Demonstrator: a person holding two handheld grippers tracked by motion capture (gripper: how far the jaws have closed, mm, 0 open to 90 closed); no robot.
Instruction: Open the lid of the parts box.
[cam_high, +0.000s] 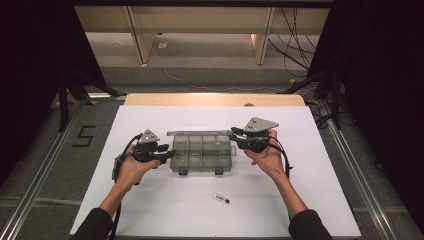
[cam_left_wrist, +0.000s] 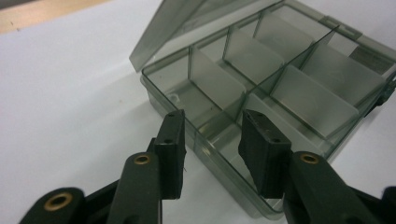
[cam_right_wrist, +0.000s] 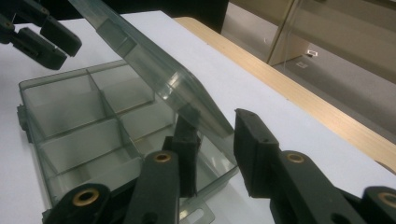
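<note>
A smoky clear compartment box (cam_high: 202, 155) lies mid-table on the white sheet, its lid (cam_high: 200, 133) partly raised along the far side. My left gripper (cam_high: 169, 151) is at the box's left end. In the left gripper view its jaws (cam_left_wrist: 212, 140) stand apart astride the box's (cam_left_wrist: 299, 93) near corner wall without pressing on it, and the lid (cam_left_wrist: 163, 32) slants up behind. My right gripper (cam_high: 232, 135) is at the box's far right corner. Its jaws (cam_right_wrist: 215, 144) straddle the end of the tilted lid (cam_right_wrist: 154, 70), one finger under it, a small gap beside the other. The compartments (cam_right_wrist: 70, 116) look empty.
A small dark-and-silver cylinder (cam_high: 220, 198) lies on the sheet in front of the box. The left gripper (cam_right_wrist: 42, 37) appears at the top left of the right gripper view. A wooden table edge (cam_high: 215, 99) runs behind the sheet, with floor and cables beyond.
</note>
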